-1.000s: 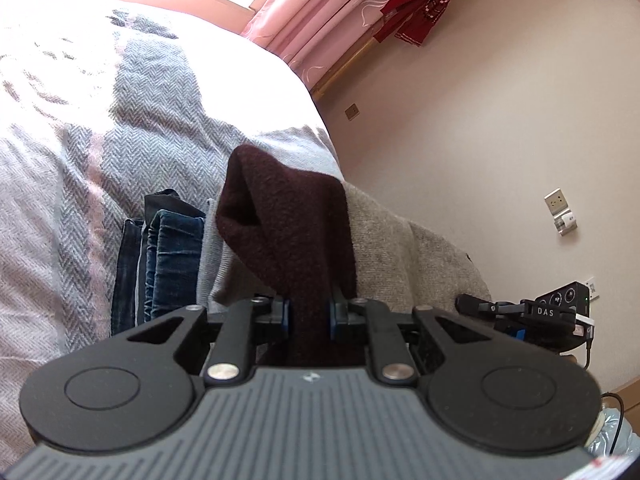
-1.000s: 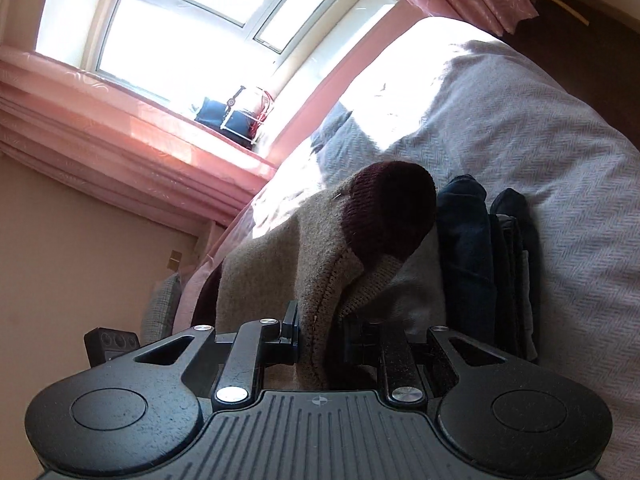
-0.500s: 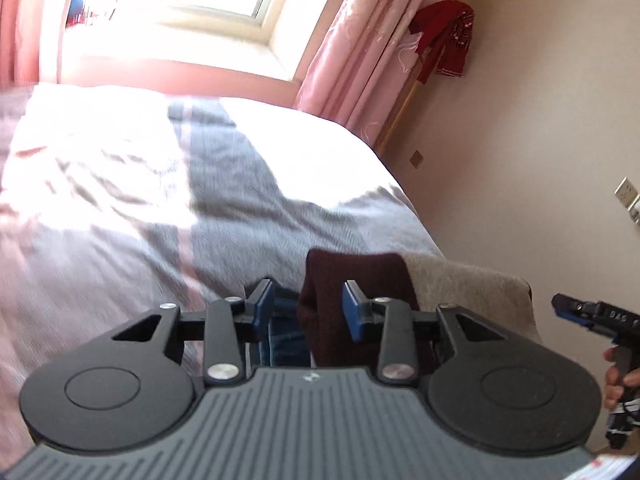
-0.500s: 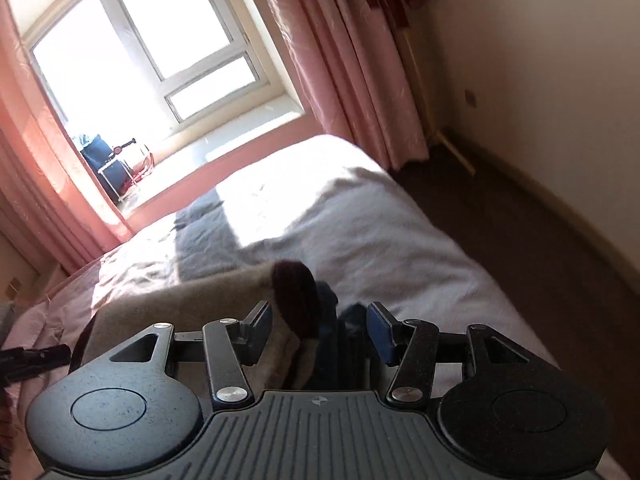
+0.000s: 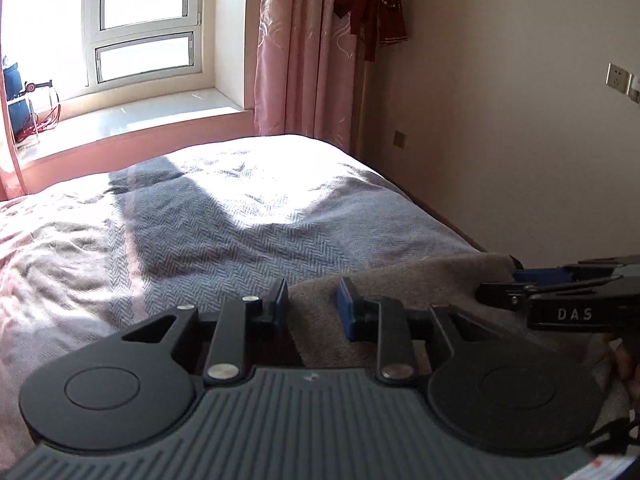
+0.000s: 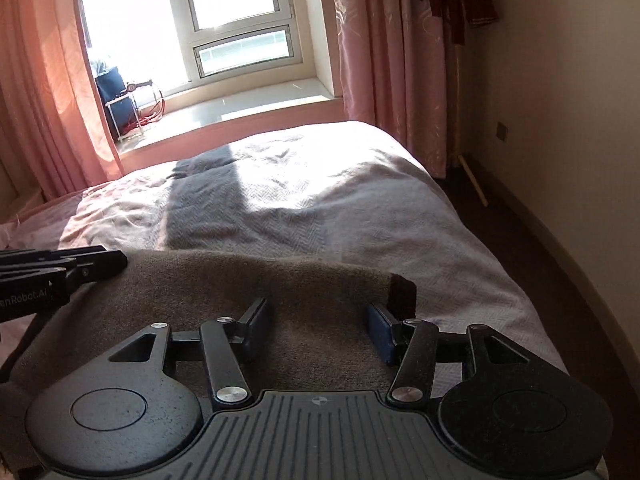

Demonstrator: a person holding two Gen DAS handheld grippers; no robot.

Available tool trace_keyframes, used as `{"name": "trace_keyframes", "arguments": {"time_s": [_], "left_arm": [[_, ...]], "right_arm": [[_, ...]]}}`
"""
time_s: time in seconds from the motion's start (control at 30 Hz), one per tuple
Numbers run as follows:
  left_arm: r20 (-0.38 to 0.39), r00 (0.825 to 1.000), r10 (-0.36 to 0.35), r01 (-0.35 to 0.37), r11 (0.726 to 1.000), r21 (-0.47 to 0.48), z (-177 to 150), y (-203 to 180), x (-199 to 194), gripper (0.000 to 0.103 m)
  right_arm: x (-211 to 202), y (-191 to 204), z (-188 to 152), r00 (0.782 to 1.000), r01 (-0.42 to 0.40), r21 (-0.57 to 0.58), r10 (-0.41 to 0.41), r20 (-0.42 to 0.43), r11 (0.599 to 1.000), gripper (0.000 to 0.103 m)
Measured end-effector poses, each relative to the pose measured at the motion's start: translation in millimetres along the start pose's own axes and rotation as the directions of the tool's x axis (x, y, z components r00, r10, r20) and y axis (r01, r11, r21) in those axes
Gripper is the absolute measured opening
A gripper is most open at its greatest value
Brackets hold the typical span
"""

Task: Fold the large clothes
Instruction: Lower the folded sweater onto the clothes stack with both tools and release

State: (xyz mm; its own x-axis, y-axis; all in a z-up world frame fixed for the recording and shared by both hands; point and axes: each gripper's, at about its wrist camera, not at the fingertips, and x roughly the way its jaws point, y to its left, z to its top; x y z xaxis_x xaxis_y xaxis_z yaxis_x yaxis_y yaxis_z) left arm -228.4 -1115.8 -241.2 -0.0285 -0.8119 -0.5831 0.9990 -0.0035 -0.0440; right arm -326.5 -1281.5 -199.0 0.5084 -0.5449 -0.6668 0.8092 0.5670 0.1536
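Note:
A taupe knitted sweater [image 6: 240, 280] lies spread on the near end of the bed, with one dark maroon cuff [image 6: 402, 296] sticking up at its right edge. My right gripper [image 6: 318, 324] hovers open just above the sweater, with nothing between its fingers and the cuff beside its right finger. My left gripper [image 5: 312, 306] is also open and empty over the same sweater [image 5: 400, 280]. The right gripper [image 5: 504, 285] shows at the right edge of the left wrist view. The left gripper [image 6: 116, 258] shows at the left edge of the right wrist view.
The bed [image 5: 224, 216] has a grey herringbone cover with pink stripes, partly in sunlight. Beyond it are a window sill [image 6: 248, 108], pink curtains [image 6: 384, 60] and a red garment [image 5: 372, 8] hanging high on the wall. Dark floor [image 6: 540, 248] runs along the bed's right side.
Both grippers were shut on the sweater a second ago. They have opened, let it go and pulled back. The sweater now lies flat, hiding the folded jeans seen earlier.

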Motion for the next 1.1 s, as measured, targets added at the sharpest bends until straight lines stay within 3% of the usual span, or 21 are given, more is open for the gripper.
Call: {"name": "trace_keyframes", "arguments": {"time_s": [0.13, 0.23, 0.4, 0.53, 0.6, 0.67, 0.83, 1.1], "left_arm": [[-0.008, 1.0, 0.015, -0.015, 0.999, -0.033, 18.6, 9.5, -28.0, 0.028], [-0.003, 1.0, 0.025, -0.025, 1.0, -0.016, 26.2, 9.4, -71.8, 0.025], [-0.025, 0.997, -0.077, 0.078, 0.997, 0.029, 4.4, -27.2, -139.4, 0.021], [-0.15, 0.989, -0.008, 0.016, 0.999, 0.046, -34.9, -45.8, -119.5, 0.011], [-0.195, 0.98, 0.029, -0.023, 0.999, 0.037, -47.0, -46.0, -101.8, 0.011], [-0.233, 0.972, 0.04, -0.038, 0.999, 0.014, -49.2, -45.5, -94.0, 0.011], [-0.261, 0.962, 0.08, -0.077, 0.997, 0.022, -35.9, -56.8, -104.3, 0.011], [-0.248, 0.966, 0.074, -0.086, 0.996, -0.035, -8.6, -66.8, -152.3, 0.021]], "right_arm": [[-32.1, 7.4, 14.2, 0.998, 0.062, -0.05, -0.061, 0.012, 0.997, 0.05], [-85.5, 18.8, 18.0, 0.996, 0.0, -0.056, 0.005, 0.086, 0.998, 0.05], [-134.1, 49.6, -6.5, 0.991, -0.063, -0.088, 0.073, 0.114, 0.994, 0.05], [-118.8, 77.5, -40.7, 0.998, -0.063, -0.148, 0.066, 0.018, 0.987, 0.05], [-90.8, 81.9, -60.1, 0.999, -0.033, -0.18, 0.026, -0.044, 0.983, 0.05], [-81.8, 84.8, -66.9, 0.999, -0.011, -0.203, 0.0, -0.051, 0.979, 0.05], [-83.2, 81.5, -55.9, 0.997, -0.009, -0.156, -0.003, -0.075, 0.988, 0.05], [-137.0, 65.3, -36.2, 0.998, -0.05, -0.019, 0.049, -0.039, 0.999, 0.05]]}}
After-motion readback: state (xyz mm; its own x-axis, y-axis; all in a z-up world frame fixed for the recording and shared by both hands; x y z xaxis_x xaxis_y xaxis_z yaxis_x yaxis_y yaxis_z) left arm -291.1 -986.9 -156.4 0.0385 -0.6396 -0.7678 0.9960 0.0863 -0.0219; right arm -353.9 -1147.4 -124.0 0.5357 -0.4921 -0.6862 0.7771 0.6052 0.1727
